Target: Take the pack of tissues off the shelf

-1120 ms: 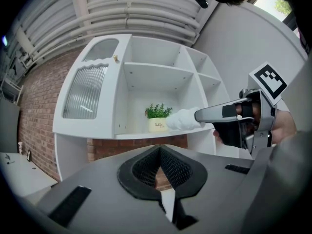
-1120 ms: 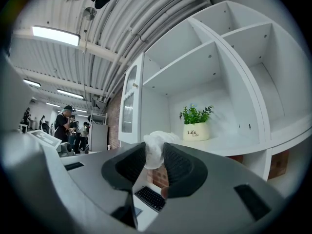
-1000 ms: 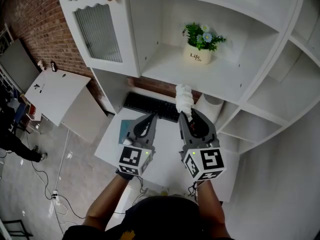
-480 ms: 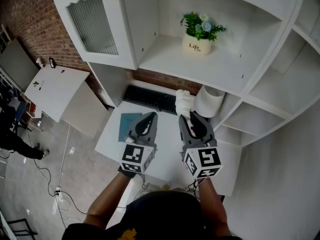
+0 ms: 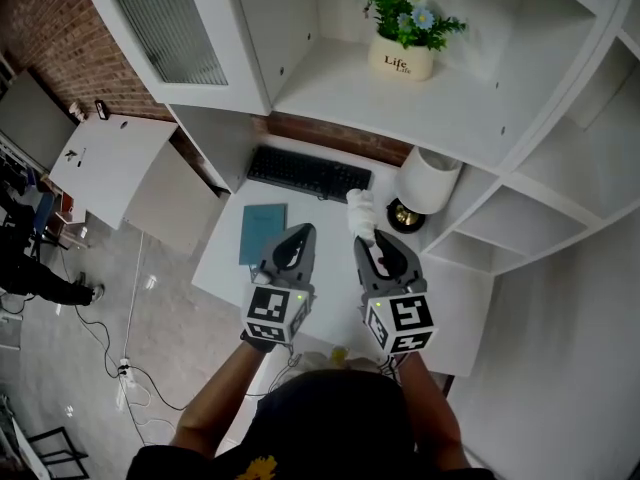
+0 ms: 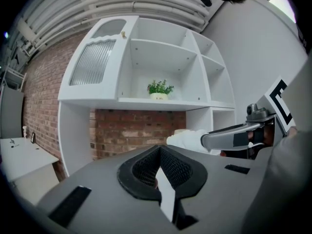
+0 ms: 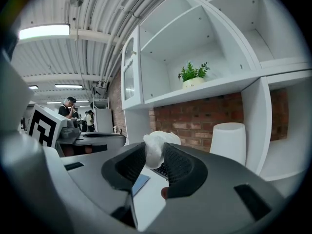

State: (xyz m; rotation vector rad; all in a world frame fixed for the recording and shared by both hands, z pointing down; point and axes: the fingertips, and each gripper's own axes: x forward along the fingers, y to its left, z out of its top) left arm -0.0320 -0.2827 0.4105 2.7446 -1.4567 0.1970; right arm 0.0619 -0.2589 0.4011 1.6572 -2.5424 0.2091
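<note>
The pack of tissues (image 5: 360, 211) is a white, crumpled soft bundle. My right gripper (image 5: 366, 240) is shut on it and holds it in the air over the white desk (image 5: 225, 268), below the shelf (image 5: 420, 128). In the right gripper view the pack (image 7: 157, 144) sticks up between the dark pads. My left gripper (image 5: 302, 230) hovers just left of the right one, jaws shut with nothing between them. From the left gripper view (image 6: 158, 152), the pack (image 6: 187, 139) shows at the tip of the right gripper (image 6: 229, 138).
A potted plant (image 5: 405, 43) stands on the shelf. On the desk lie a black keyboard (image 5: 305, 173) and a teal notebook (image 5: 262, 233); a white lamp (image 5: 428, 180) stands at the right. A ribbed-glass cabinet door (image 5: 170, 28) is upper left. A person (image 5: 30, 278) stands far left.
Both grippers have come down from shelf level toward the desk. The tissue pack came down with the right gripper and is now well below the shelf edge.
</note>
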